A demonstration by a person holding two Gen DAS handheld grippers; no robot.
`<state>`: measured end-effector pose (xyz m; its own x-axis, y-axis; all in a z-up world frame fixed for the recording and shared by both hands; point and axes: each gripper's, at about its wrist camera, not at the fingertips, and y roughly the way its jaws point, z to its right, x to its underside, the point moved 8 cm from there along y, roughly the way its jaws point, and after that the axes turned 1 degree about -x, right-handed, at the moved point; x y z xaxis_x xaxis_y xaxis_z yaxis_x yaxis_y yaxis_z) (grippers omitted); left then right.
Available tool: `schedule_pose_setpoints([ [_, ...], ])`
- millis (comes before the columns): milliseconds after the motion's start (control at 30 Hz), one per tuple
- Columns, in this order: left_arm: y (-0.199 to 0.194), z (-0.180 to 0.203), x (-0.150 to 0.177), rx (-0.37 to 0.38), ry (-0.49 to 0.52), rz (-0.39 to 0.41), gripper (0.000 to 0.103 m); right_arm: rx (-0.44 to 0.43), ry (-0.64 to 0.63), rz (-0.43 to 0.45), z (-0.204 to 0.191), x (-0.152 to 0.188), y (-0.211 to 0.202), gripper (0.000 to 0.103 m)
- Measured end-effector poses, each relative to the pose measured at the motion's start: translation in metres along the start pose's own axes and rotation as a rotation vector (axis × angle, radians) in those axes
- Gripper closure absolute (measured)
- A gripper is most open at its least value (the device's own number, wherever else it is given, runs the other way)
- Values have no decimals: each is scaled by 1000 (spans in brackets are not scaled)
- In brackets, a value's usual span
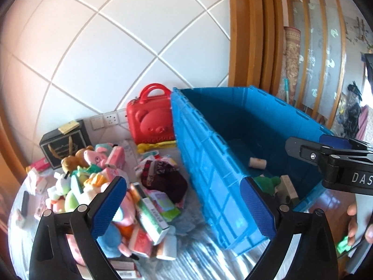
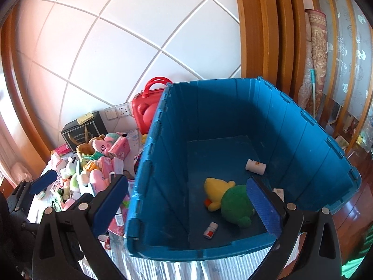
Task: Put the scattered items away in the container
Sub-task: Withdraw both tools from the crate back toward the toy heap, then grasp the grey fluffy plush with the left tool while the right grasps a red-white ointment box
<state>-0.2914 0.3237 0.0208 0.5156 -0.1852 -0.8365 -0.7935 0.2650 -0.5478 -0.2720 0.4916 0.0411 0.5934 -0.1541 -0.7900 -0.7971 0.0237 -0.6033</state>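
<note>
A big blue crate [image 1: 209, 175] stands on the floor beside a heap of scattered items [image 1: 98, 182]: plush toys, pink boxes, a green carton [image 1: 149, 217] and a dark cap [image 1: 163, 177]. My left gripper [image 1: 184, 207] is open and holds nothing, straddling the crate's near corner from above. My right gripper [image 2: 187, 206] is open and holds nothing over the crate [image 2: 233, 116]. On the crate floor lie a yellow-and-green plush [image 2: 233, 200], a white bottle [image 2: 255, 166] and a small red-labelled bottle [image 2: 210, 229]. The heap [image 2: 93, 163] lies to the left.
A red bear-face case [image 1: 151, 119] leans on the tiled wall behind the heap, with a black box [image 1: 65, 144] to its left. A wooden door frame and a rolled rug [image 2: 317, 58] stand to the right. A person's hand [image 1: 353, 221] shows at the lower right.
</note>
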Motion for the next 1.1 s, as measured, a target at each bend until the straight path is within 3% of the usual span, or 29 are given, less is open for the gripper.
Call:
schedule_pose_setpoints([
  [233, -36, -113, 43, -91, -68, 3, 2, -81, -30, 33, -99, 26, -6, 0],
  [400, -52, -192, 90, -145, -108, -44, 2, -103, -37, 113, -169, 50, -19, 0],
  [467, -58, -221, 110, -178, -121, -67, 2, -119, -38, 102, -194, 63, -14, 0],
  [633, -65, -277, 162, -244, -137, -129, 2, -104, -61, -55, -244, 119, 28, 0],
  [833, -50, -321, 226, -279, -208, -238, 2, -120, -88, -267, -273, 201, 86, 0],
  [1100, -41, -369, 293, -375, -263, -336, 5, -187, -138, -427, -298, 268, 137, 0],
])
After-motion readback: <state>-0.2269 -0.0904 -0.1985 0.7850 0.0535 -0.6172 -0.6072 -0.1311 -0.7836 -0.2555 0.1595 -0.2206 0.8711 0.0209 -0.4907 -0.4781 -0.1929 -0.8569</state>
